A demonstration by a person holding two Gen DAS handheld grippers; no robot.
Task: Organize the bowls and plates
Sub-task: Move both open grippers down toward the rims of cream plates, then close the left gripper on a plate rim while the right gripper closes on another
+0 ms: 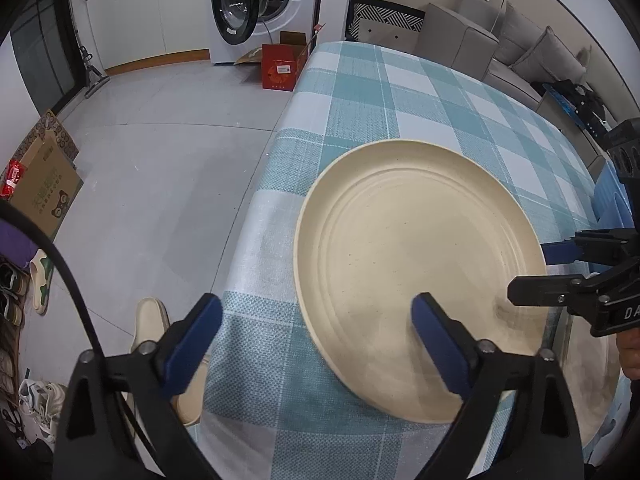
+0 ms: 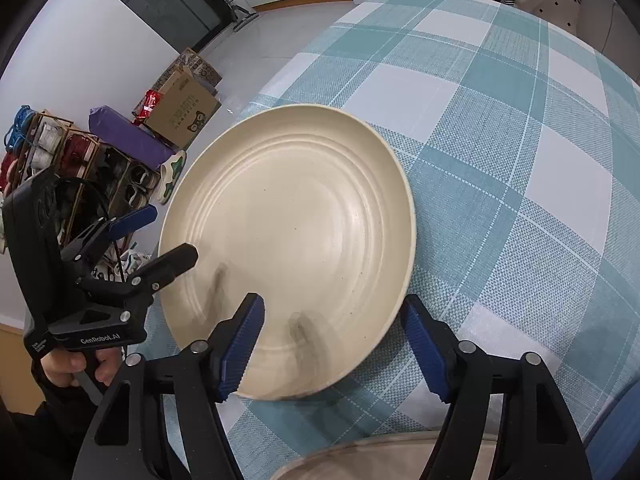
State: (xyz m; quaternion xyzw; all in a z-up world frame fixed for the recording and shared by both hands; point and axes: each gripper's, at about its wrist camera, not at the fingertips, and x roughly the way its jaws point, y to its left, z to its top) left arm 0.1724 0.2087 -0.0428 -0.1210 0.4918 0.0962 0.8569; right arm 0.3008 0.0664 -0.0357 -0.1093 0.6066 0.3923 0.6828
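A cream ribbed plate (image 1: 416,248) (image 2: 292,216) lies flat on the teal checked tablecloth (image 1: 360,92) (image 2: 500,128), close to the table's left edge. My left gripper (image 1: 320,324) (image 2: 158,236) is open and straddles the plate's left rim, with one finger over the plate and the other past the table edge. My right gripper (image 2: 334,336) (image 1: 548,270) is open too. Its left finger hangs over the plate's near side and its right finger stands outside the rim above the cloth. No pad presses on the plate.
A second pale plate (image 2: 380,456) (image 1: 592,380) lies nearer the person, and something blue (image 1: 612,192) (image 2: 624,432) sits to the right. Beyond the table's left edge are floor, a cardboard box (image 1: 44,192), a shoe rack (image 2: 60,152) and a washing machine (image 1: 260,4).
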